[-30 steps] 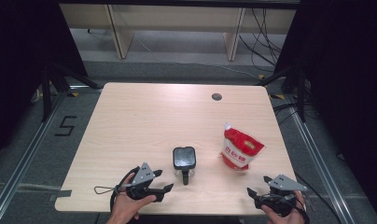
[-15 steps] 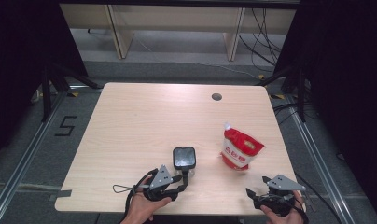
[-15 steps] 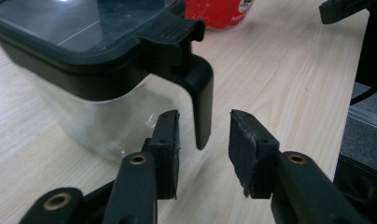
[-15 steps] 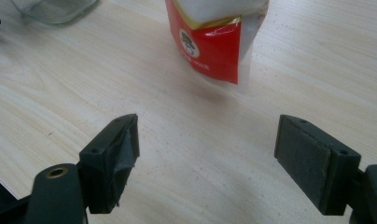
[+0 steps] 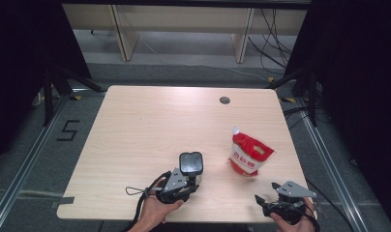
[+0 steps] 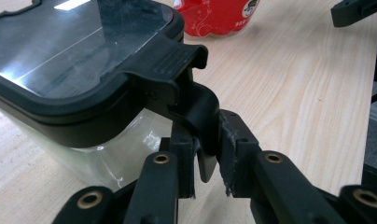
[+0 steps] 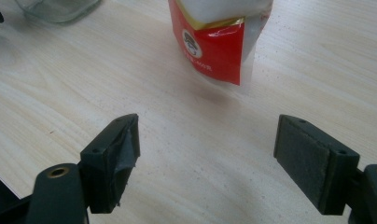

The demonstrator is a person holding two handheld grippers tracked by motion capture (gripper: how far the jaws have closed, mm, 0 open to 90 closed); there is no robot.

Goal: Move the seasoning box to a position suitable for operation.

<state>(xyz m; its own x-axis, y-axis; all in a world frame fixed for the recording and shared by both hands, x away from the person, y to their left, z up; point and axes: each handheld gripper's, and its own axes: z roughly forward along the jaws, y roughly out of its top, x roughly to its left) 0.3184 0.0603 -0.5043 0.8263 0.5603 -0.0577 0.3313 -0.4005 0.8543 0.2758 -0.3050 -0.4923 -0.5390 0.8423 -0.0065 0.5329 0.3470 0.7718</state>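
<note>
Around the work: a red-and-white soft plastic pouch with a white spout stands right of centre on the pale wood-grain table, well apart from the jar, w/ nothing between the two; a small dark round hole in the tabletop sits upper centre-right, far from both hands. Container: a clear glass jar with a black clip-on lid and see-through lid panel stands lower centre in the high view; in the left gripper view the glass below the lid looks clear, but contents can't be made out. The left gripper, at the jar's near side lower centre, has just been closing its jaws, and in its own view the pads are pinched on the black latch tab hanging from the lid. The right gripper rests at the table's lower right edge, jaws spread wide w/ bare table between them, pouch ahead of it at the top of its view. Hard to see: the jar's base is cut off in the left gripper view, lid glare hides the inside; the pouch's print is too small to read; both forearms are cropped at the bottom edge.
</note>
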